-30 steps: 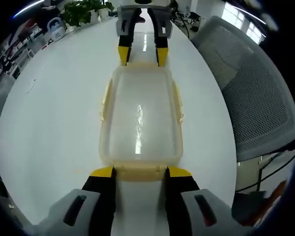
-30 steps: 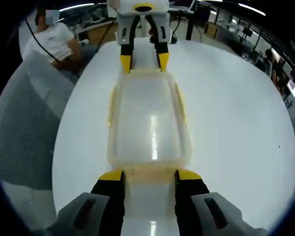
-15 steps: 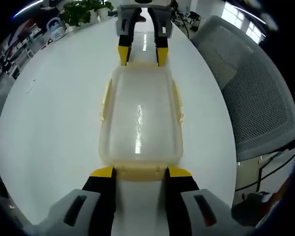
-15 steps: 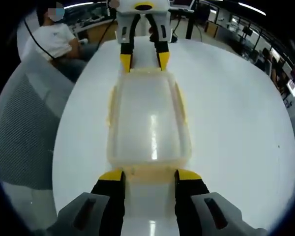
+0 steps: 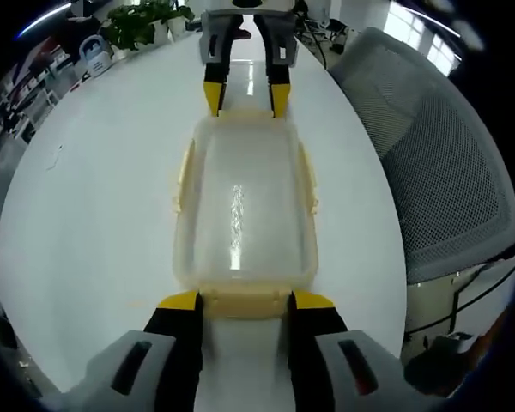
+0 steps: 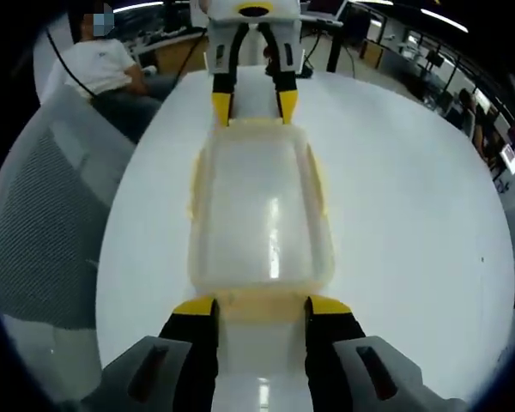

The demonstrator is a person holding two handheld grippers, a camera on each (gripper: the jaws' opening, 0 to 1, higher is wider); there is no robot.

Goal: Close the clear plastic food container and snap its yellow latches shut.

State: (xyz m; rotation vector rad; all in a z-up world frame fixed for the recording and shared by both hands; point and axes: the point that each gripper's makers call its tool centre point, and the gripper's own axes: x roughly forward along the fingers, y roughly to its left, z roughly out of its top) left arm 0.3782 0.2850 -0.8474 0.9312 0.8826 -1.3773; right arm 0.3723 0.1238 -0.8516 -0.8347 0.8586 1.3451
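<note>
The clear plastic food container (image 5: 243, 202) lies lengthwise on the white table (image 5: 86, 215) with its lid on. Pale yellow latches (image 5: 183, 176) run along its long sides and ends. My left gripper (image 5: 245, 300) is open, its yellow-tipped jaws standing either side of the near end latch (image 5: 245, 302). At the far end the right gripper (image 5: 245, 86) straddles the other end latch. In the right gripper view the container (image 6: 259, 215) looks the same, with my right gripper (image 6: 261, 305) open around its near end latch (image 6: 259, 307) and the left gripper (image 6: 255, 96) opposite.
A grey mesh chair (image 5: 438, 172) stands close against the table's edge, and appears as the chair (image 6: 43, 215) in the right gripper view. A potted plant (image 5: 142, 21) sits at the table's far end. A seated person (image 6: 103, 64) is behind the chair. The table (image 6: 412, 197) spreads wide beside the container.
Both views have shifted very slightly. The container and both grippers keep the same places relative to each other.
</note>
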